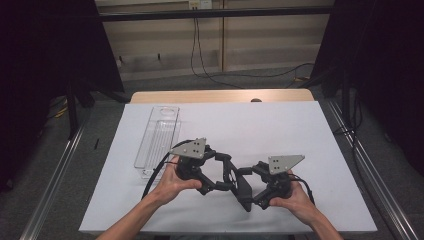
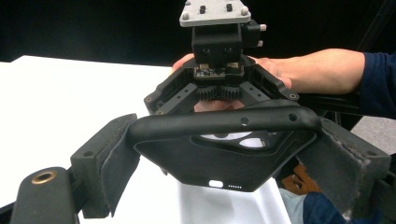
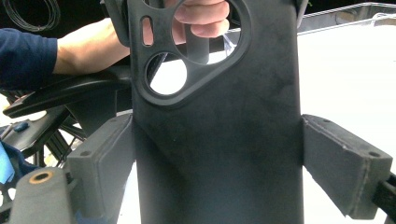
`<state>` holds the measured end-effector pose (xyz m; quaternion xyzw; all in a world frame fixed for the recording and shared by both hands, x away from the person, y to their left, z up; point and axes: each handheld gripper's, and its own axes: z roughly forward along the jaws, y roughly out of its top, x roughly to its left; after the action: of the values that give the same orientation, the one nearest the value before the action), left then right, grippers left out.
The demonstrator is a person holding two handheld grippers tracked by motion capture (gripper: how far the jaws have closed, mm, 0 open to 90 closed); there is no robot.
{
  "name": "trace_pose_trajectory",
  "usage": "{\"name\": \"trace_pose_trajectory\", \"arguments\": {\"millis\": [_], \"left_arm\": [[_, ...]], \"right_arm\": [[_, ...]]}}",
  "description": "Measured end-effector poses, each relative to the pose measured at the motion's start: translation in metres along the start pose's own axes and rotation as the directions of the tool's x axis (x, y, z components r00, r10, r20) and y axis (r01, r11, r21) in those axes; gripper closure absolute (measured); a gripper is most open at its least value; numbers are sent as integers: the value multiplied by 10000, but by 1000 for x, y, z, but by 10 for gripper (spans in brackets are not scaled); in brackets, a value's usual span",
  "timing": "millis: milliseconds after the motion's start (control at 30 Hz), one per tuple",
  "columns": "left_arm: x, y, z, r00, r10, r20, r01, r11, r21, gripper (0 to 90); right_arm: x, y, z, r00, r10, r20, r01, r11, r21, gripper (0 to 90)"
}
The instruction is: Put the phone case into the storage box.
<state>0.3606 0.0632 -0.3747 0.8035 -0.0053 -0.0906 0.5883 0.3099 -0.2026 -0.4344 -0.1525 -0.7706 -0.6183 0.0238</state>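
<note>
— How far along does the work look?

— Midway, by the look of it. The phone case (image 1: 239, 186) is off the table (image 1: 300, 130), held up between both grippers at the lower centre of the high view. The clear tray (image 1: 142, 145) at the left has nothing in it, so any setting down is not yet done.

— And the grips?

— The left gripper (image 1: 222, 179) is closed on the case's camera-hole end, its pads (image 2: 119, 163) pressing the two side edges. The right gripper (image 1: 251, 191) straddles the plain end. One pad (image 3: 343, 168) sits just beside the edge, and whether it presses cannot be told.

— Which way does the case point?

— In the high view its long axis runs steeply from upper left to lower right, with the camera cut-out uppermost. In the right gripper view the axis runs straight up the frame.
</note>
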Motion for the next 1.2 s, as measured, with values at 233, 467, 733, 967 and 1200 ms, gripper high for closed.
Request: {"name": "trace_pose_trajectory", "arguments": {"millis": [233,467,733,967,1200], "left_arm": [[2,1,-4,9997,-130,-197,127,9999,-108,148],[3,4,-12,9978,-327,-582,309,9990,-316,148],[7,4,-21,9908,-684,-1164,643,9972,-385,148],[7,5,-25,9861,-876,-1415,822,9957,-432,147],[8,6,-32,9788,-1022,-1773,958,9944,-446,147]], "right_arm": [[0,0,0,9995,122,293,-122,9999,0,88],[0,1,-3,9985,234,498,-224,9996,-195,57],[-2,2,-11,9874,536,1492,-437,9967,-685,8],[-1,0,-13,9765,723,2030,-567,9951,-816,7],[-1,1,-20,9517,881,2942,-559,9917,-1160,0]]}}
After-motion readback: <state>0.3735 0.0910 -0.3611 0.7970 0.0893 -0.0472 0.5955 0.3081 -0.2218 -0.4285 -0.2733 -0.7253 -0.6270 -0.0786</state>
